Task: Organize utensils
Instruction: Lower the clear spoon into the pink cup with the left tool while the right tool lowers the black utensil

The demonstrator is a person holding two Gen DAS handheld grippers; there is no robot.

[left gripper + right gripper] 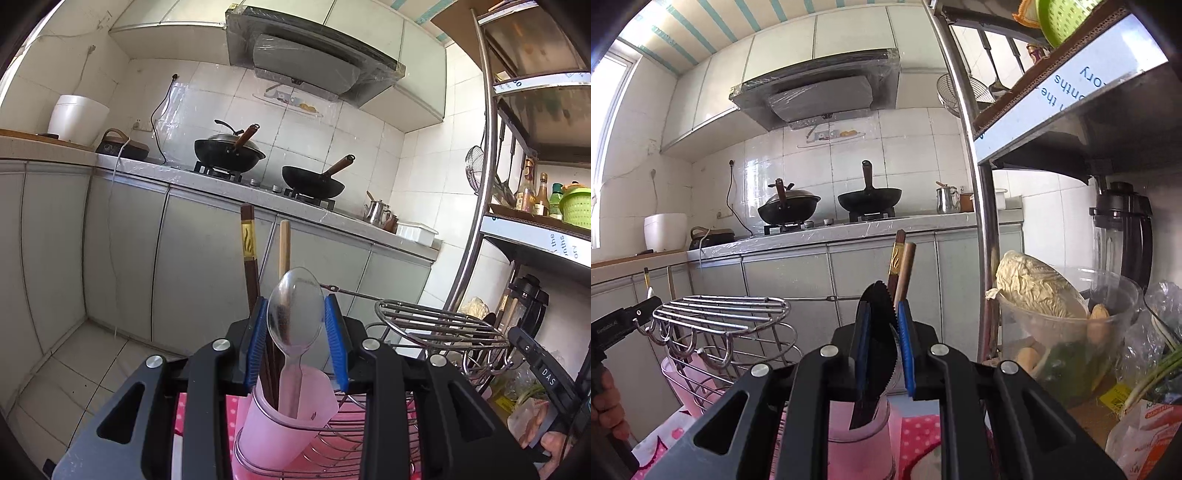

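In the left wrist view a clear plastic spoon [295,306] stands bowl-up in a pink cup [286,421], beside a dark chopstick [249,251] and a pale wooden chopstick [284,245]. My left gripper [297,332] has its blue pads on either side of the spoon bowl, with small gaps showing. In the right wrist view a black serrated plastic knife [877,347] stands in a second pink cup [862,439] with two chopsticks [903,273] behind it. My right gripper [882,347] is closed in around the knife blade, its pads close against it.
A wire dish rack [439,325] stands on a pink dotted cloth [919,432]; it also shows in the right wrist view [720,314]. A metal shelf unit [982,221] holds a clear bowl of vegetables [1067,332] and a blender [1123,236]. The counter with two woks [229,151] lies ahead.
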